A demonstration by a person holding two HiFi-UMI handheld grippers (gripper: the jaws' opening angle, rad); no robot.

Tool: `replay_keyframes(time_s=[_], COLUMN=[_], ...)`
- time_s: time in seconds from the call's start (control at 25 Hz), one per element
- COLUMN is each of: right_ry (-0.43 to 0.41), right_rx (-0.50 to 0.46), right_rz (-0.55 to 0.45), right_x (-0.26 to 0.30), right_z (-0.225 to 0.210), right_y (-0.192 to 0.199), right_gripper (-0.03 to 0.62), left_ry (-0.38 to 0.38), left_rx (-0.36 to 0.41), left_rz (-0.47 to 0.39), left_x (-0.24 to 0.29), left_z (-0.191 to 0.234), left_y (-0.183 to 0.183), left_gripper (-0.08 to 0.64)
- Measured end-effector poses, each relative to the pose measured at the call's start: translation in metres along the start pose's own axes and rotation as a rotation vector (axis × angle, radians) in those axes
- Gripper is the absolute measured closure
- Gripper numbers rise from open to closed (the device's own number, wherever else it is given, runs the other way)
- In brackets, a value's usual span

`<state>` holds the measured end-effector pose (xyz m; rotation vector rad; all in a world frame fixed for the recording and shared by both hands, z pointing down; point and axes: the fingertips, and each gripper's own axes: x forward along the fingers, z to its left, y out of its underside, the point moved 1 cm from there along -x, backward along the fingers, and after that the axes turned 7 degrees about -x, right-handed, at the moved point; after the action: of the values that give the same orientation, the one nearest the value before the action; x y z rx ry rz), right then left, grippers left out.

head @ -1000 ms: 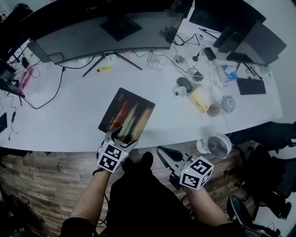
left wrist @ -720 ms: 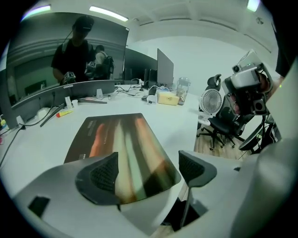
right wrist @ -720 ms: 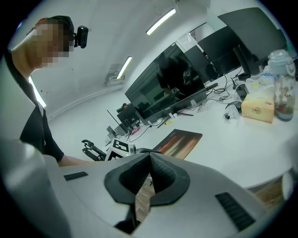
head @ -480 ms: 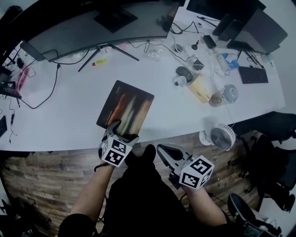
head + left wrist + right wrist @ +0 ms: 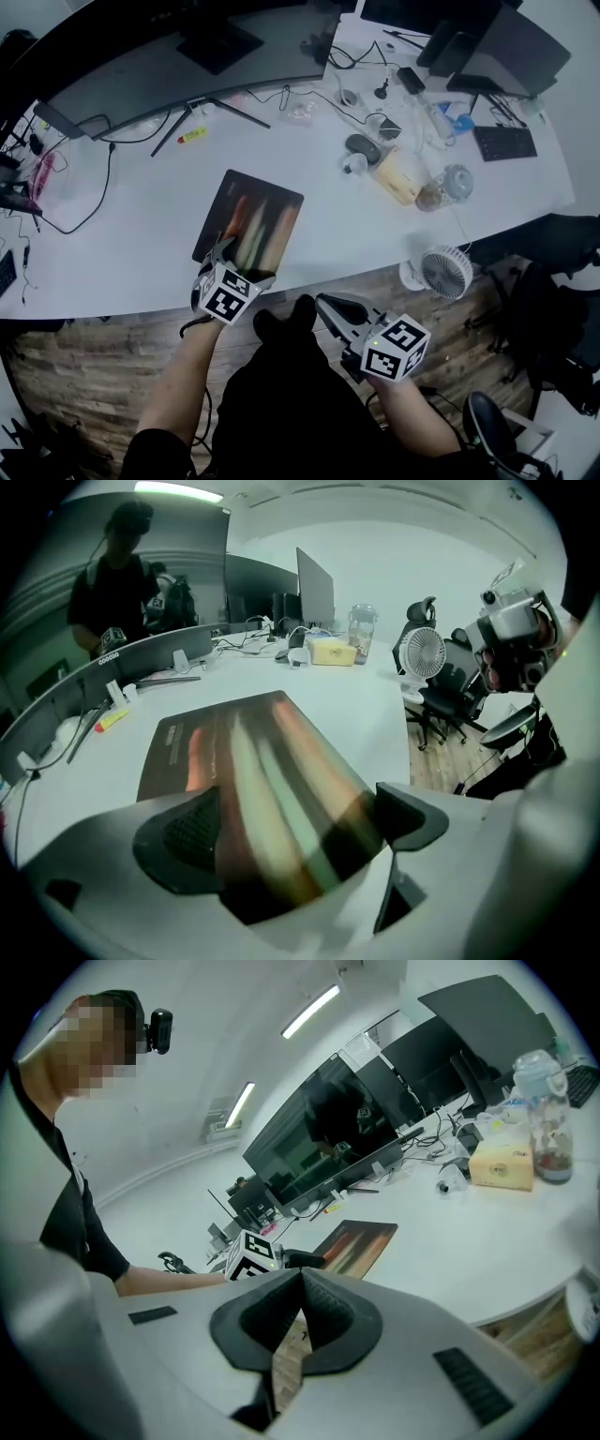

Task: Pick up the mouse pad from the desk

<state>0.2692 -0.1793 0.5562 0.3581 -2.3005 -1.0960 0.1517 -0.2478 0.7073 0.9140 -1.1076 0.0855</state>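
Note:
A dark mouse pad [image 5: 248, 228] with blurred orange and pale streaks lies flat on the white desk [image 5: 141, 253], close to the front edge. My left gripper [image 5: 239, 258] is at the pad's near end, pointing steeply down. In the left gripper view the mouse pad [image 5: 253, 761] runs in between the two jaws of the left gripper [image 5: 295, 822]. Those jaws are opening, and their pads do not press on it. My right gripper [image 5: 328, 305] hangs in front of the desk edge, shut on nothing. In its own view the right gripper [image 5: 300, 1279] faces the mouse pad [image 5: 361, 1241] from afar.
A wide monitor [image 5: 187, 66] stands at the back. To the right are a mouse [image 5: 361, 143], a tissue box [image 5: 398, 178], a jar [image 5: 450, 187] and a keyboard [image 5: 504, 142]. A small fan [image 5: 441, 272] sits at the desk edge. Cables trail at the left.
My left gripper has sunk a little at the pad's near end and its jaws stand wider. The pad still lies on the desk. The right gripper has kept still.

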Motion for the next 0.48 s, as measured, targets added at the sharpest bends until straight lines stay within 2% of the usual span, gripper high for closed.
replay_keyframes(time_s=[0.2,0.36,0.48], right_ry=[-0.01,0.002,0.009], right_rx=[-0.003,0.004,0.009], right_rz=[-0.002,0.0,-0.001], right_x=[0.001,-0.004,-0.005], right_z=[0.002,-0.003,-0.007], right_y=[-0.003,-0.003,-0.003], right_gripper=[0.588,0.588,0.588], left_ry=[0.004,-0.029,-0.019], left_rx=[-0.069,-0.074,-0.077], left_rz=[-0.019,-0.036,-0.086], left_x=[0.002,0.003,0.008], left_z=[0.002,0.003,0.003], left_y=[-0.004,-0.011,-0.01], left_gripper=[0.067,0.067,0.067])
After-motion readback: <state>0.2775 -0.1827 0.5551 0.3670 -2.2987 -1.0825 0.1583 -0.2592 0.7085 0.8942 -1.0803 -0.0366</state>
